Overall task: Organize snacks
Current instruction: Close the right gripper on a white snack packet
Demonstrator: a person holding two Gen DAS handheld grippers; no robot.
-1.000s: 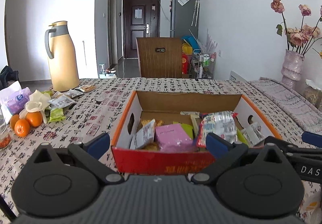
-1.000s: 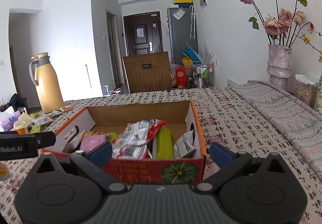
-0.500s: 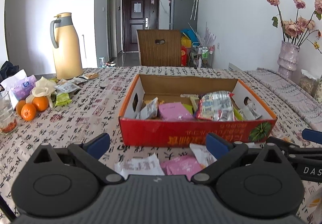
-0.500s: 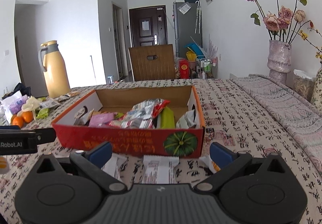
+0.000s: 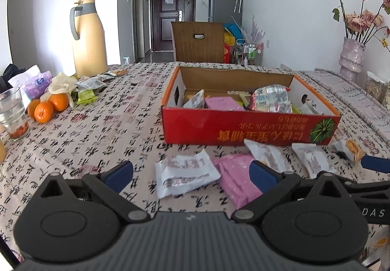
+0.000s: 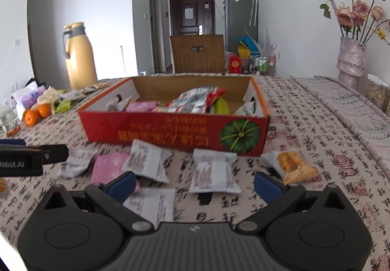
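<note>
Both grippers pulled back from red box (image 5: 248, 125); loose packets (image 6: 212, 171) now visible; fingers apart, empty; "Robot.AI" label.

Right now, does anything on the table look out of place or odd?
Yes. Several snack packets lie loose on the tablecloth in front of the red box instead of inside it: white ones, a pink one and an orange one. The box's printing is upside down from here. Nothing looks spilled.

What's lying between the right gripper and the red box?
In the right wrist view, loose snack packets on the tablecloth: white packets, a pink packet and an orange one lie between the right gripper and the red box.
</note>
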